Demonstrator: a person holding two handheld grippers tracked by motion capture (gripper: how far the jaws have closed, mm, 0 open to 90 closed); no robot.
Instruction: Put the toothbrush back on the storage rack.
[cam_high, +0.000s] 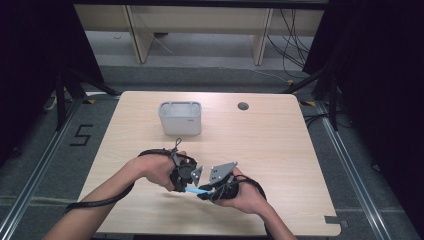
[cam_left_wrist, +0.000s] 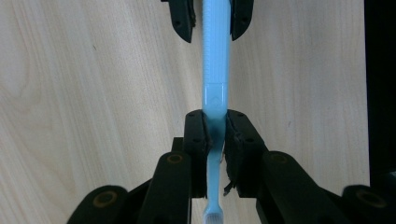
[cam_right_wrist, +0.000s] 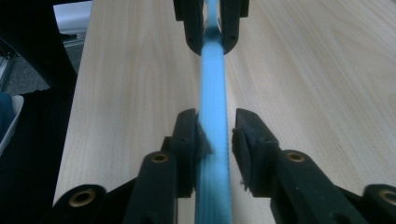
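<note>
- While the left gripper (cam_left_wrist: 215, 128) pinches the thin neck of a blue toothbrush (cam_left_wrist: 215, 70), its jaws are closed tight on the plastic, with the bristle head just showing near the bottom of the left gripper view.
- Along the handle, the right gripper (cam_right_wrist: 215, 133) brackets the ribbed grip; one jaw touches it and the other stands slightly off, so its jaws look narrow but not clamped.
- Seen from the high view, both grippers meet over the near middle of the desk (cam_high: 280, 135), the toothbrush (cam_high: 196, 190) spanning between them above the wood.
- Farther back stands a white rectangular container (cam_high: 180, 118), well apart from the hands.
- Judged from this, the toothbrush is lifted and mid-handover; carrying it to the container, if that is the goal, remains to be done.
</note>
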